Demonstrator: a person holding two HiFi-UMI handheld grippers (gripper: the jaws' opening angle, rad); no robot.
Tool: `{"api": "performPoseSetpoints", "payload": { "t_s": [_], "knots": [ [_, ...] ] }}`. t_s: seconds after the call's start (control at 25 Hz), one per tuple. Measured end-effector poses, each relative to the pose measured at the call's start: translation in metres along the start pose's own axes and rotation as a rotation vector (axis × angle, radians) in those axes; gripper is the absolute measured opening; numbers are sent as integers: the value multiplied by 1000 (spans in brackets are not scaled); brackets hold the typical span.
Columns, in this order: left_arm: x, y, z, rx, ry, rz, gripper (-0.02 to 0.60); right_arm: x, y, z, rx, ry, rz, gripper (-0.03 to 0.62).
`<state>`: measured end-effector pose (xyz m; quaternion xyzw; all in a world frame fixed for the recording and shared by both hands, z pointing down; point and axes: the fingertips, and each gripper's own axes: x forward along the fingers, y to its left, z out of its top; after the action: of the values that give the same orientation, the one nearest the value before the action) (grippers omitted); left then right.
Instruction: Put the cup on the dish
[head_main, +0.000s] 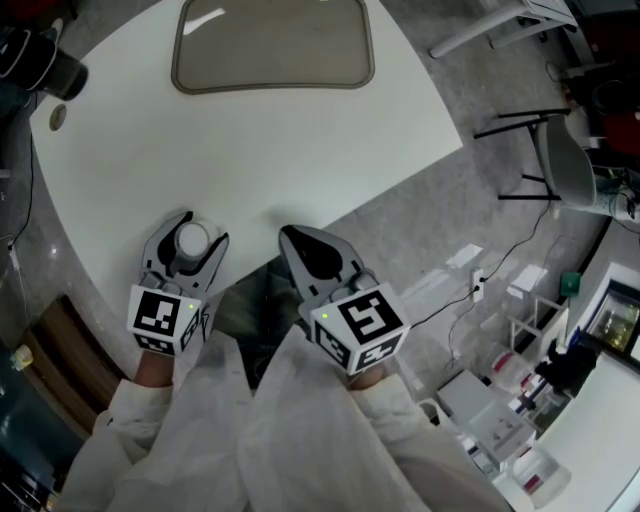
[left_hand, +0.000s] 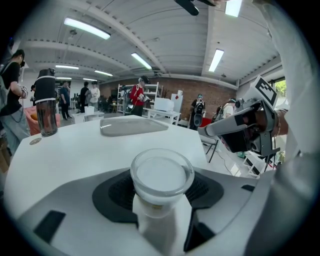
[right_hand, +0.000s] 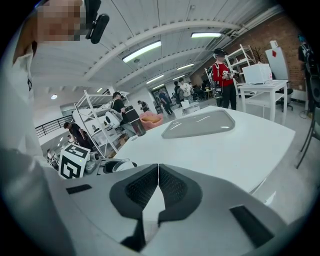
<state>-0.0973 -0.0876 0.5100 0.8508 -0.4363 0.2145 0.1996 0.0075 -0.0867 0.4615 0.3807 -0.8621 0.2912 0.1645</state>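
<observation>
Head view: left gripper (head_main: 190, 228) sits at the near edge of the white table (head_main: 300, 150), with the cup (head_main: 192, 240) upright between its 2 jaws. The dish (head_main: 272, 45) lies at the far side of the table, well apart from the cup. Right gripper (head_main: 290, 235) hangs just beside the left one, over the table edge, and plays no part in the hold.

Left gripper view: both dark pads lie against the cup's sides, so I log this as a grip on the cup, taken low on its body so the rim stays clear. The dish is straight ahead. A dark bottle (left_hand: 46, 102) stands far left, off my line.

Right gripper view: jaws closed together, nothing between them.

Judgement: the cup is not yet on the dish. Next step is a level carry across the table.
</observation>
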Motion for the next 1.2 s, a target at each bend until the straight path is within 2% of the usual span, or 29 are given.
{"api": "performPoseSetpoints", "payload": {
  "t_s": [0.68, 1.2],
  "knots": [
    [3, -1, 39, 61, -48, -19, 272, -18, -8, 29, -41, -70, -17, 14],
    [8, -26, 93, 108, -124, 32, 272, -46, -27, 70, -109, -173, 34, 14]
  ]
}}
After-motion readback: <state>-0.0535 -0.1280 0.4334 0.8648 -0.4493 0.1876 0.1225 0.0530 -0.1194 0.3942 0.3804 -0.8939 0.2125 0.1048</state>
